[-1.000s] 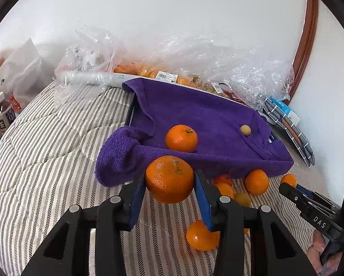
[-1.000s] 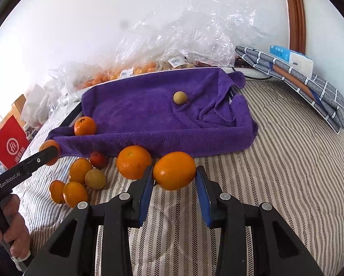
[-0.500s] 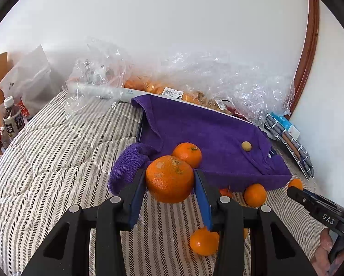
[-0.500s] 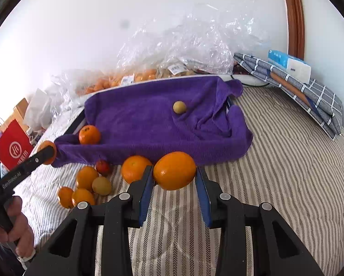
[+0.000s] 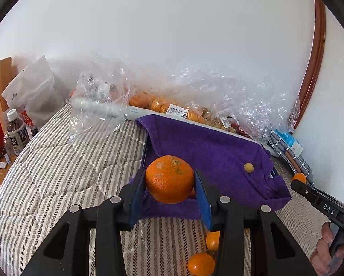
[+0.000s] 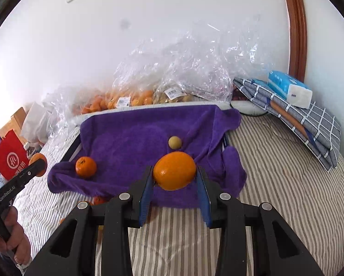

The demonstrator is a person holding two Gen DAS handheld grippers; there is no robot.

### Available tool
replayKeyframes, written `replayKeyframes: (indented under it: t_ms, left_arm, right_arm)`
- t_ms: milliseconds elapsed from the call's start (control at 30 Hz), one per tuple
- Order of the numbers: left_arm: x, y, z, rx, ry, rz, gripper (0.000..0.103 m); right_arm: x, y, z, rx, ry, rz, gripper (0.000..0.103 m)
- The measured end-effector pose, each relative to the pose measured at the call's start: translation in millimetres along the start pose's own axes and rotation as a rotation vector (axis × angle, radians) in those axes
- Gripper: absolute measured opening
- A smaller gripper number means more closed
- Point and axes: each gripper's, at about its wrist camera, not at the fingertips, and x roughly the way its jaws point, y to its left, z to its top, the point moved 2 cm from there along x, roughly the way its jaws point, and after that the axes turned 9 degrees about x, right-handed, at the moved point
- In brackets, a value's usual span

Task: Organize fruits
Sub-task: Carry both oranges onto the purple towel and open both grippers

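My left gripper [image 5: 169, 184] is shut on a large speckled orange [image 5: 169, 179], held in the air before the purple towel [image 5: 208, 147]. My right gripper [image 6: 174, 179] is shut on a smooth orange [image 6: 174, 170] over the near edge of the same towel [image 6: 130, 142]. On the towel lie a small mandarin [image 6: 86, 167] at the left and a small tan round fruit [image 6: 174, 142] in the middle. Loose oranges [image 5: 200, 263] lie on the striped bedding below my left gripper. The right gripper's tip with its orange [image 5: 299, 178] shows at the left wrist view's right edge.
Clear plastic bags of oranges [image 6: 126, 99] line the wall behind the towel. Folded checked cloth with a tissue pack [image 6: 289, 89] lies at the back right. A red bag [image 6: 9, 161], bottles [image 5: 15, 133] and a white bag stand left of the bed. A person's hand [image 6: 13, 232] holds the left gripper.
Both grippers have risen with their oranges still gripped. The towel and loose fruit have slid lower in both views, and the mandarin is now hidden behind the left gripper's orange.
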Motion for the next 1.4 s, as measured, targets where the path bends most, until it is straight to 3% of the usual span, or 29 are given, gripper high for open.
replayKeyframes:
  t_ms: [333, 500, 800, 1167, 1400]
  left_arm:
    - [38, -12, 36, -0.008, -0.017, -0.001, 0.040]
    - [76, -15, 40, -0.019, 0.024, 0.013, 0.040]
    - [107, -14, 24, -0.017, 0.095, 0.010, 0.040]
    - [110, -6, 22, -0.073, 0.124, -0.014, 0.040]
    - [113, -11, 19, -0.051, 0.137, -0.011, 0.040]
  right_arm:
    - [17, -4, 39, 0.008, -0.058, 0.014, 0.037]
    - [39, -3, 53, -0.008, -0.049, 0.022, 0.037]
    - [74, -8, 34, -0.035, 0.012, 0.009, 0.037]
    - [92, -13, 22, 0.010, 0.064, -0.030, 0.037]
    - [96, -9, 17, -0.015, 0.079, -0.045, 0.037]
